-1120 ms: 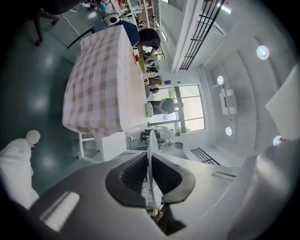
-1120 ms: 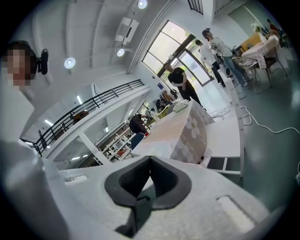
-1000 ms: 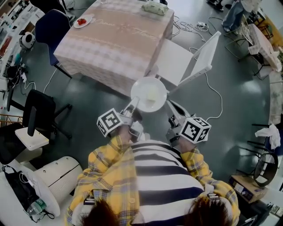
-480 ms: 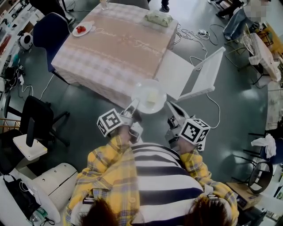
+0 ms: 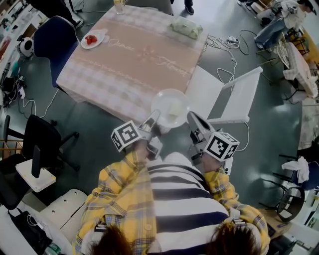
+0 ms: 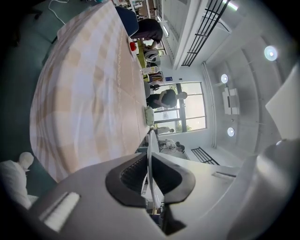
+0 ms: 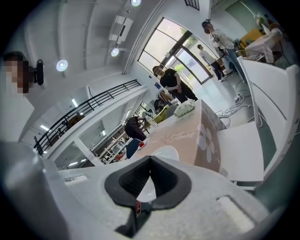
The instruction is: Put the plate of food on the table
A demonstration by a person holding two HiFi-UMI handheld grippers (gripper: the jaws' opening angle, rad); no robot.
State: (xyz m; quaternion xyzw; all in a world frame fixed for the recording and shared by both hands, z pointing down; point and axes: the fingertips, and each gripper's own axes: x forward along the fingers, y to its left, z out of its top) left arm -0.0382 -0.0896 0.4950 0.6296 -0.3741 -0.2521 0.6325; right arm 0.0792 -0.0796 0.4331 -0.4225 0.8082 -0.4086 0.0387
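A white plate (image 5: 171, 107) with a pale piece of food on it hangs in the air just short of the table's near edge. My left gripper (image 5: 154, 120) is shut on its left rim and my right gripper (image 5: 192, 119) on its right rim. In the left gripper view the plate (image 6: 151, 145) shows edge-on as a thin white line pinched in my left gripper (image 6: 150, 165). In the right gripper view the plate (image 7: 162, 153) spreads out beyond my right gripper (image 7: 149, 165). The table (image 5: 134, 55) wears a pink checked cloth.
On the table stand a small plate of red food (image 5: 92, 39), a greenish bundle (image 5: 187, 27) and a glass (image 5: 119, 5). A white chair (image 5: 224, 97) is pulled out right of the plate. A blue chair (image 5: 52, 42), a black office chair (image 5: 42, 139) and floor cables (image 5: 227, 42) lie around.
The plate and both grippers have come closer to the table's near edge, and the table and white chair have shifted in the head view. Both grips on the plate hold as before.
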